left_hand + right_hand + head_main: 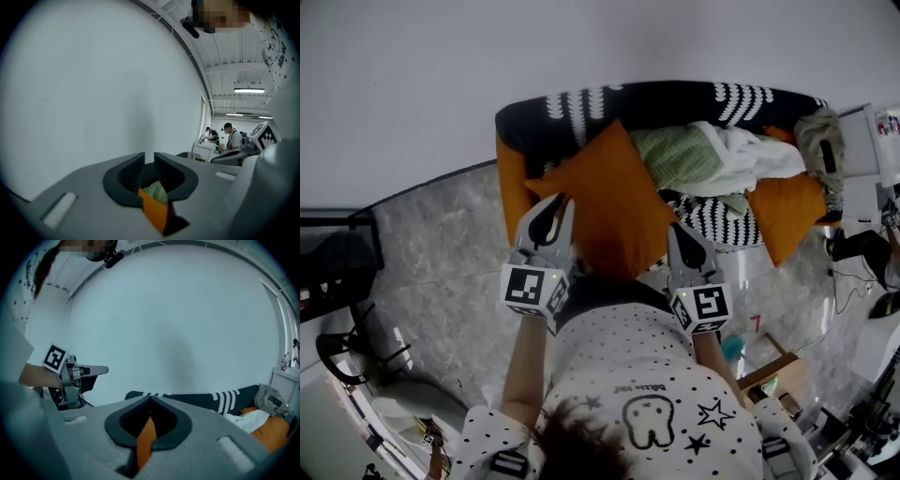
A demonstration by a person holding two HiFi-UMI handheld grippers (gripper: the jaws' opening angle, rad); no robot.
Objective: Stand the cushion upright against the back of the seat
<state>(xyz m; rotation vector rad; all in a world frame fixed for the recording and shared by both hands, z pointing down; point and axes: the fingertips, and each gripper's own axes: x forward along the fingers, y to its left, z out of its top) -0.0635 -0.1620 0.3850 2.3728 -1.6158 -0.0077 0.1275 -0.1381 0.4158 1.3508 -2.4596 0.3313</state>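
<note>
The orange cushion [614,202] stands on one corner on the sofa seat and leans toward the black backrest [656,101] with its white pattern. My left gripper [559,201] is at the cushion's left corner. In the left gripper view its jaws [150,160] show a narrow slit, and the orange cushion corner [154,211] lies loose in the hollow below them. My right gripper [677,229] is at the cushion's lower right edge. In the right gripper view it [150,401] is shut on a thin fold of the orange cushion [145,439].
A green knit blanket [675,155], white cloth [750,155] and a second orange cushion [787,211] fill the sofa's right half. A cardboard box [769,370] and cables lie on the grey floor to the right. Black equipment [337,262] stands at the left. People stand far off [229,136].
</note>
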